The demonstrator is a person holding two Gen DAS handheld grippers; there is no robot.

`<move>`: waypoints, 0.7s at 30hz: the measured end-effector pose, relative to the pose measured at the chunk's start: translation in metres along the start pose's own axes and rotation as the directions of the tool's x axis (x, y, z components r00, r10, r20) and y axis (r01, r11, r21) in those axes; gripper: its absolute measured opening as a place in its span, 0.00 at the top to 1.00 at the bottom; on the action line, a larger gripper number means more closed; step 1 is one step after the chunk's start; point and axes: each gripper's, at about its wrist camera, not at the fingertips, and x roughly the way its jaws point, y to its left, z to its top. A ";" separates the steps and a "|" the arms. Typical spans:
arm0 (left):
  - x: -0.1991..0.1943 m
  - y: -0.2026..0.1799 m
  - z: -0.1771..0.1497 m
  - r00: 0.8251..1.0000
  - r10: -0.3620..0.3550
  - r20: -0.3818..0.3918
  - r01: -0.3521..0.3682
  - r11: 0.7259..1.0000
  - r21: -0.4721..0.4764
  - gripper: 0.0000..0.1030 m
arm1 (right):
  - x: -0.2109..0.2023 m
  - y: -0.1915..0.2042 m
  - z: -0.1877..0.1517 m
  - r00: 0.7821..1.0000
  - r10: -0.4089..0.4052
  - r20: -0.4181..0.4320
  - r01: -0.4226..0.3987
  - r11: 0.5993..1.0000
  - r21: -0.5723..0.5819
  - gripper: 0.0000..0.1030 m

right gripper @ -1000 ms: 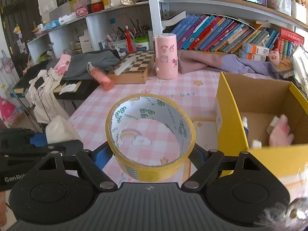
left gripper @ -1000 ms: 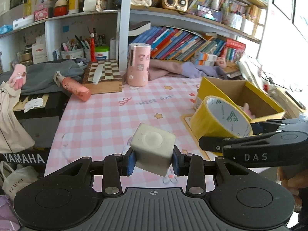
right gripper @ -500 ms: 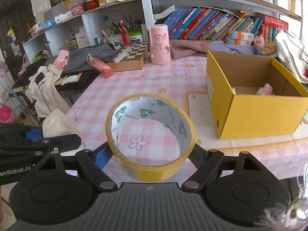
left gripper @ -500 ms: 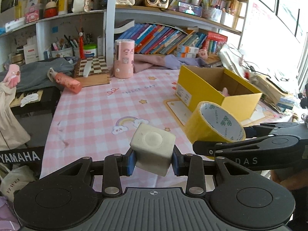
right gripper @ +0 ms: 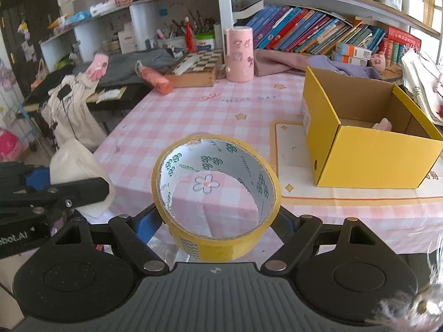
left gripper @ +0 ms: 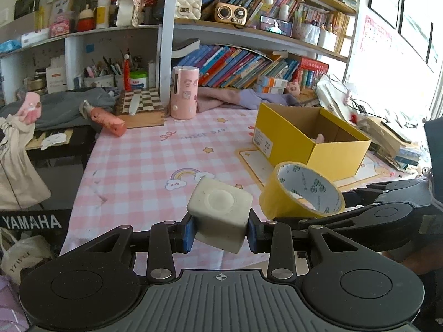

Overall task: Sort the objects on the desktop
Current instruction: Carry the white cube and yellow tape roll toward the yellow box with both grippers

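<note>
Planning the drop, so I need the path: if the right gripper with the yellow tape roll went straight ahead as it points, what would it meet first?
Probably the pink checked tablecloth; the right gripper, shut on the yellow tape roll, points left of the yellow cardboard box. Depth is uncertain.

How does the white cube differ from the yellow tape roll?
The white cube is a solid, pale block; the yellow tape roll is a hollow ring with printed lining. The cube sits in the left hand-held gripper, the roll in the right hand-held gripper. Both are clamped above the table.
</note>
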 end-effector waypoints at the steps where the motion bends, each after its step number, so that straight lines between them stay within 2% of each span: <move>1: -0.002 -0.001 -0.002 1.000 0.002 0.000 -0.002 1.000 -0.001 0.66 | 0.000 0.001 0.000 1.000 0.002 -0.008 -0.002 1.000 -0.004 0.21; 8: -0.015 -0.005 -0.009 0.999 0.033 0.009 -0.033 0.999 -0.033 0.66 | 0.003 0.010 0.000 0.997 0.051 -0.051 -0.054 0.997 -0.058 0.21; 12: -0.021 -0.011 -0.011 0.998 0.064 0.014 -0.064 0.998 -0.020 0.66 | 0.003 0.011 0.000 0.995 0.079 -0.068 -0.085 0.992 -0.091 0.21; 16: -0.021 -0.021 -0.012 0.996 0.091 0.011 -0.091 0.996 0.001 0.66 | 0.005 0.009 0.000 0.994 0.078 -0.081 -0.088 0.988 -0.130 0.21; 21: -0.019 -0.026 -0.012 0.996 0.092 0.008 -0.091 0.996 -0.011 0.66 | 0.009 0.000 0.004 0.992 0.080 -0.100 -0.093 0.987 -0.134 0.21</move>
